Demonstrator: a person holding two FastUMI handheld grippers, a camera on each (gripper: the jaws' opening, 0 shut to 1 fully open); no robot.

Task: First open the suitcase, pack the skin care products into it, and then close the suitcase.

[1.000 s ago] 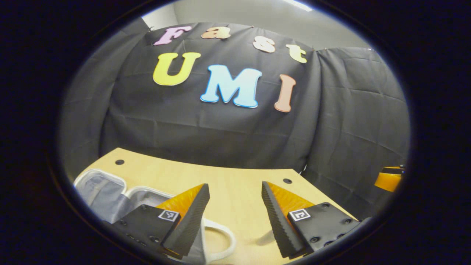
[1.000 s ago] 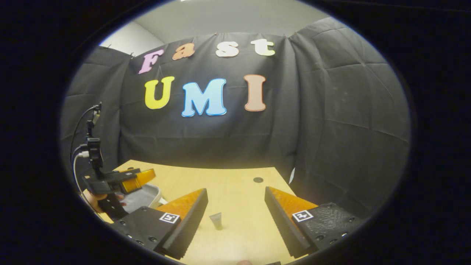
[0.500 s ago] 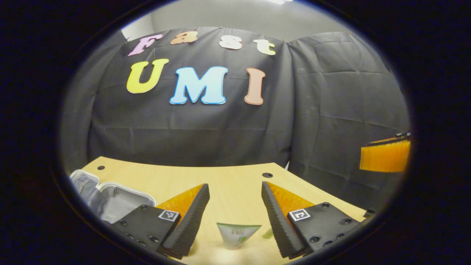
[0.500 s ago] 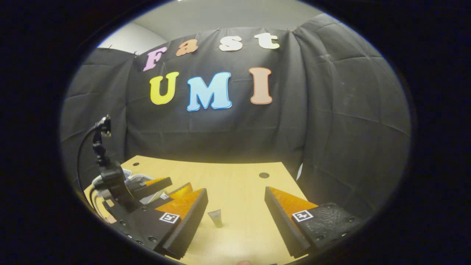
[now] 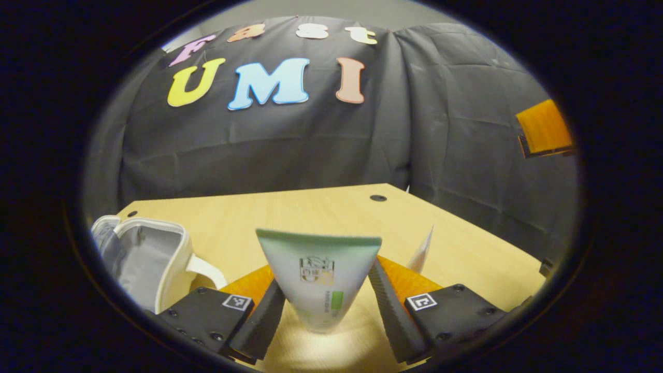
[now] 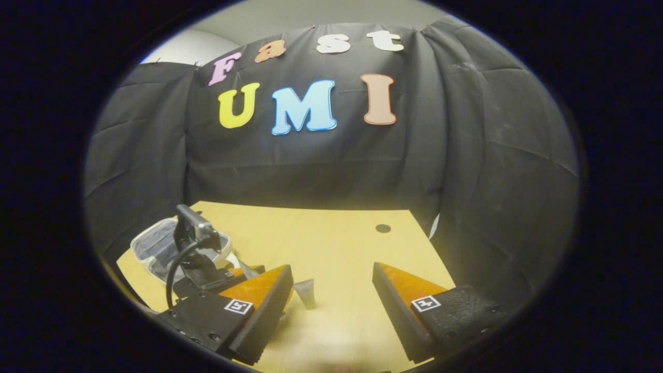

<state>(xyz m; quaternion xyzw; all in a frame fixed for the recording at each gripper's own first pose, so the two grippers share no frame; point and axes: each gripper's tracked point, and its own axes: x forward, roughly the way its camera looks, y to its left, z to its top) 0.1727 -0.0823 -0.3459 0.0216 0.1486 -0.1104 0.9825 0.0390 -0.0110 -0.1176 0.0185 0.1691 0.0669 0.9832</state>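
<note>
Left gripper view: tube (image 5: 319, 277) standing between spread fingers of the left gripper (image 5: 325, 316).
Open suitcase (image 5: 141, 257) is lying left on the table (image 5: 321, 212); right gripper (image 6: 331, 311) is hovering, fingers apart.

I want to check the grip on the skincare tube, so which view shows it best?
The left gripper view: the tube stands large between the left tool fingers. The right gripper view shows the tube small and far off.

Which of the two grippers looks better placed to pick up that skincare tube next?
The left. In its own view, the tube stands on the table right between the left gripper's open fingers. The right gripper is open too, hovering farther off.
</note>
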